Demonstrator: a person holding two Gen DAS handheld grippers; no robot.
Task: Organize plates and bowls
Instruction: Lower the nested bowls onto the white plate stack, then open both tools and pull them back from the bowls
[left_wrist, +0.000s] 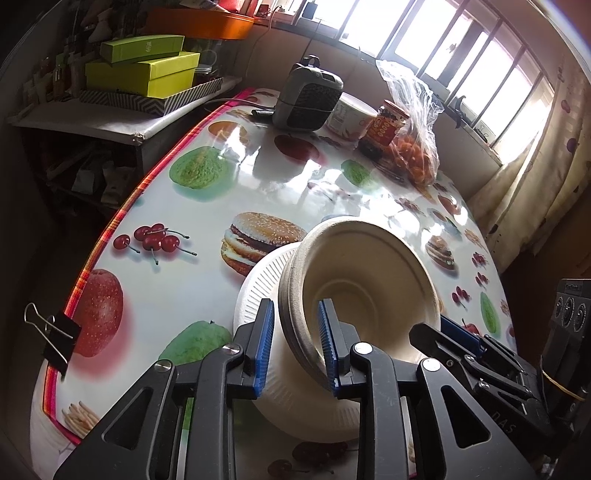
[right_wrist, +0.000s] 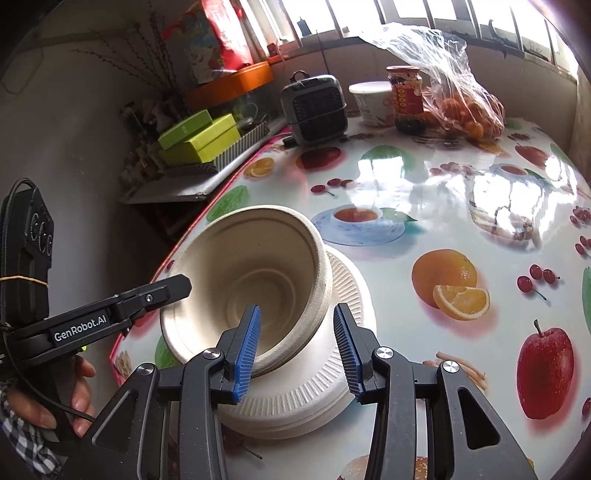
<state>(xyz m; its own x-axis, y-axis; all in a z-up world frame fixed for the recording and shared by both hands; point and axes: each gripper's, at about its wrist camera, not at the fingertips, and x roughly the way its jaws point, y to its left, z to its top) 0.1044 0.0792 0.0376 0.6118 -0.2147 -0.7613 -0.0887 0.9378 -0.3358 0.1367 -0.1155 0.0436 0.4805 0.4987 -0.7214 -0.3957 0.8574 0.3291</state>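
The left gripper (left_wrist: 295, 345) straddles the near-left rim of the stacked bowls (left_wrist: 369, 280), its fingers (left_wrist: 263, 347) slackened with a gap on the outer side — released, not pinching. The bowls sit on a pile of paper plates (left_wrist: 258, 284) on the table (left_wrist: 207, 206). The right gripper (right_wrist: 297, 349) brackets the right rim, also loose. These pulp bowls look light, stiff yet crushable, matte rather than slippery — best taken by the rolled rim with a gentle pinch.
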